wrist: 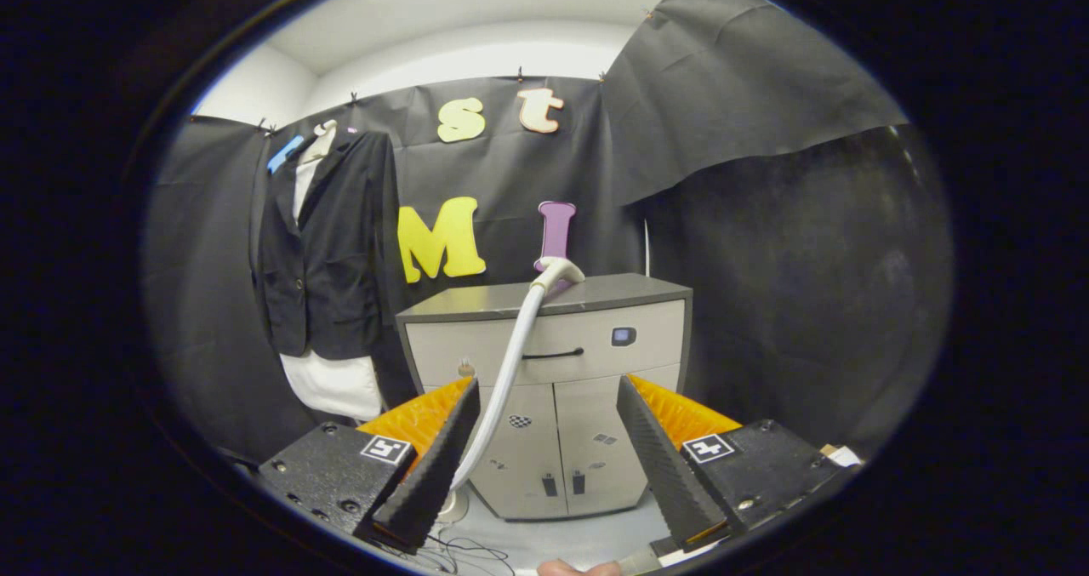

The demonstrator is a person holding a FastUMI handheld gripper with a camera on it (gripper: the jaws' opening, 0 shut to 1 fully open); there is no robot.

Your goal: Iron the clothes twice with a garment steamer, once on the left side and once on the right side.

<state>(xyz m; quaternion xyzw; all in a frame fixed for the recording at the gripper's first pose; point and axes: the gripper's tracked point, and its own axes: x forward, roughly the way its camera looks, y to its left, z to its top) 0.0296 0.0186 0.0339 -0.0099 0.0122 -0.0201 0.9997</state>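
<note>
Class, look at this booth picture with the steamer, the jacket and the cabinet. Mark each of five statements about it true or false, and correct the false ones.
1. The gripper has its fingers spread open with nothing held. True.
2. The steamer head lies on the floor. False: it rests on top of the cabinet, with its hose running down in front.
3. The jacket hangs on the wall beside the cabinet. True.
4. The jacket is folded on the cabinet top. False: it hangs over a white shirt that shows below its hem.
5. The cabinet's drawer is pulled out. False: it looks closed.
</note>
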